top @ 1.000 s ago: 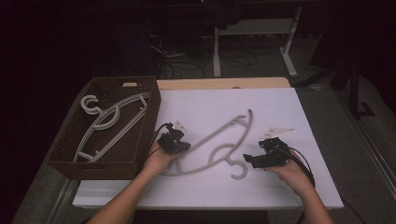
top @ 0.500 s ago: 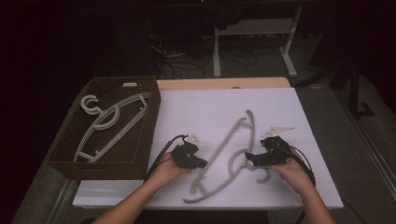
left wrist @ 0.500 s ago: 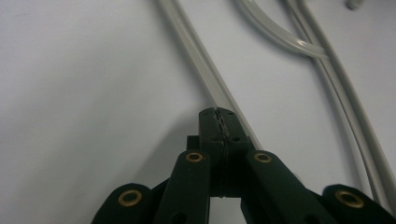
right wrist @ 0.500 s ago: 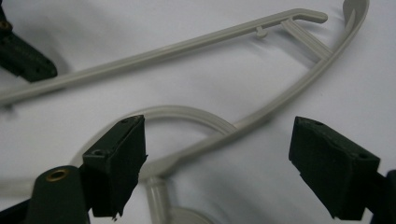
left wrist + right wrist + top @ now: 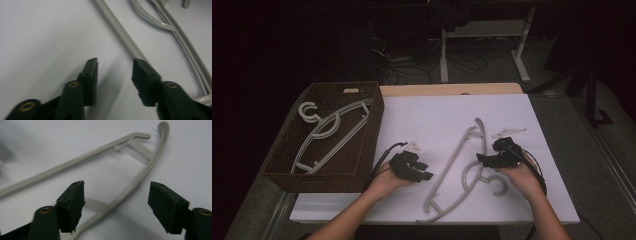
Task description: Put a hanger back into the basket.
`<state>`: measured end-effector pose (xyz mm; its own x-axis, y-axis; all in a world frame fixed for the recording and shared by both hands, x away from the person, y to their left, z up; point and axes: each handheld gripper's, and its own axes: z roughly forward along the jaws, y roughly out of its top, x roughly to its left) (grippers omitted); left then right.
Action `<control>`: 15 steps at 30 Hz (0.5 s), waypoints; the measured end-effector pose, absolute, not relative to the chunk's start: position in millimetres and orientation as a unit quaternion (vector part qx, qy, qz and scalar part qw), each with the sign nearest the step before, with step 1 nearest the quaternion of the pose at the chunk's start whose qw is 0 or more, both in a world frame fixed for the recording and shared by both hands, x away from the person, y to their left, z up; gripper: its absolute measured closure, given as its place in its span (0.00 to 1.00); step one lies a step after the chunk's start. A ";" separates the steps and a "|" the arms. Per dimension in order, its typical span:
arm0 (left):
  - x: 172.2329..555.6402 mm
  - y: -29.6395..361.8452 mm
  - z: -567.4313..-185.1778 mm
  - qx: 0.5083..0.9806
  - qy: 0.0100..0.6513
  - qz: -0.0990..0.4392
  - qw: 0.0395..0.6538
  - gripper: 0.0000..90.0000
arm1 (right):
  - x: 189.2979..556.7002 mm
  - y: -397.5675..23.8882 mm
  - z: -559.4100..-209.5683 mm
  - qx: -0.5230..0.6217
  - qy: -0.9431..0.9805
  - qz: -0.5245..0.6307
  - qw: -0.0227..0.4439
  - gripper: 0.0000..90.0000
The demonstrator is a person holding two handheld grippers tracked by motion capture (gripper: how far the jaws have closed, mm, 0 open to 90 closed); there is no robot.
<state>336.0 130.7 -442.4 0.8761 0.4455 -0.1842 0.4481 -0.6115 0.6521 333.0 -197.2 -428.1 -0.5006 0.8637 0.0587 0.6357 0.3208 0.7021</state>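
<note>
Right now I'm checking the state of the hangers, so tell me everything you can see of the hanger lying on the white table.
The hanger is pale grey, apparently plastic, with a hook, curved shoulders, a straight bottom bar and small notches. It lies flat and slanted on the white table, hook toward the person's right hand. The left hand-held gripper sits beside its bar with jaws apart, having just opened, nothing between them. The right hand-held gripper straddles one shoulder arm, jaws just narrowing, pads not pressing it.
</note>
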 end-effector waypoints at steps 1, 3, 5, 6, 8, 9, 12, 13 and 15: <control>337.1 134.8 -441.7 0.895 0.252 0.000 0.369 0.52 | 338.3 -196.7 -427.5 0.479 0.791 0.341 0.168 0.37; 339.2 141.0 -440.7 0.890 0.257 0.000 0.377 0.47 | 351.0 -194.9 -428.1 0.494 0.786 0.330 0.172 0.44; 340.3 145.6 -440.1 0.885 0.263 0.000 0.384 0.43 | 363.3 -192.4 -430.7 0.507 0.785 0.314 0.168 0.50; 340.4 147.5 -439.7 0.884 0.264 0.001 0.386 0.43 | 369.7 -191.4 -432.4 0.513 0.784 0.306 0.167 0.52; 340.1 150.8 -439.0 0.882 0.265 0.004 0.389 0.42 | 382.0 -189.3 -436.5 0.531 0.779 0.290 0.163 0.56; 339.8 152.4 -438.9 0.882 0.264 0.004 0.390 0.42 | 387.6 -188.7 -438.6 0.540 0.777 0.285 0.156 0.60; 339.7 156.0 -439.2 0.881 0.265 0.006 0.392 0.42 | 400.6 -187.0 -444.8 0.559 0.767 0.277 0.150 0.65; 340.3 156.8 -439.1 0.881 0.266 0.006 0.392 0.42 | 403.6 -186.6 -446.6 0.563 0.765 0.272 0.155 0.67; 341.3 157.9 -438.7 0.878 0.270 0.009 0.395 0.42 | 407.7 -186.2 -448.9 0.568 0.764 0.263 0.157 0.70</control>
